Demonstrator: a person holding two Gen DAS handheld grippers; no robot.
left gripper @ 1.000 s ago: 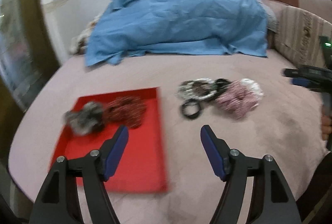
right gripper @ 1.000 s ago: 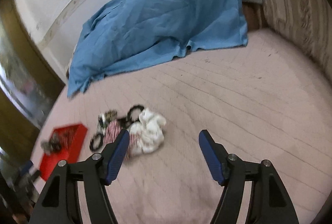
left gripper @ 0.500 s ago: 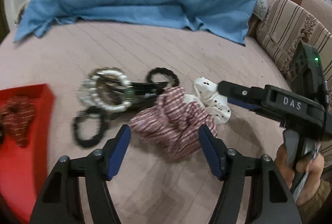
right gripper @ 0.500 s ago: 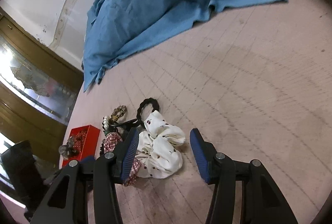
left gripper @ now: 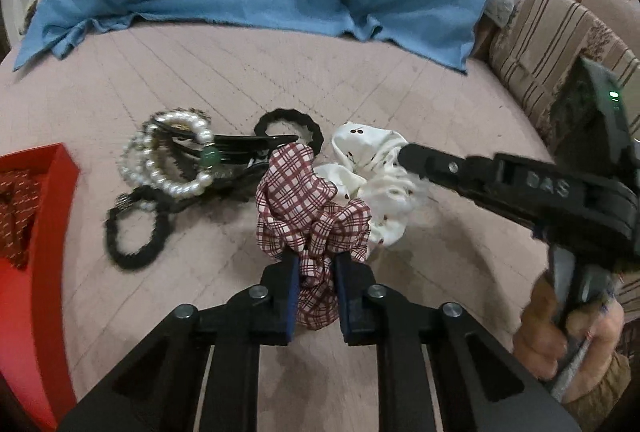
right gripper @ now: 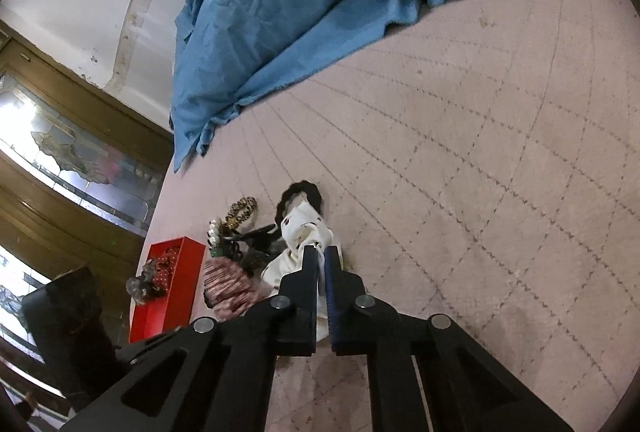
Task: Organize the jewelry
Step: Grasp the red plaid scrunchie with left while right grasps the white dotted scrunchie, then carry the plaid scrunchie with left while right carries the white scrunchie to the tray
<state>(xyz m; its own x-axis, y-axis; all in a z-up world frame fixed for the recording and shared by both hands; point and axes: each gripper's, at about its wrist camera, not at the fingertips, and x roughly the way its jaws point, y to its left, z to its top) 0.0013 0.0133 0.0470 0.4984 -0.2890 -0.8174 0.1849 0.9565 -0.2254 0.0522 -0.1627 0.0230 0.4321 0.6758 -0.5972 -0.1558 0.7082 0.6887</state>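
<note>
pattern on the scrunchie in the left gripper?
Red-and-white plaid scrunchie, pinched in the closing left gripper. Shows best in the left wrist view.

The only readable lettering is the raised word "DAS", moulded in black on the black plastic arm of the right tongs [left gripper: 404, 154] as seen from the left wrist camera; the letters run along the arm's side, slightly blurred; the first letter is less distinct than the other two; in the right wrist view no text, number or label can be made out on any surface.
</note>
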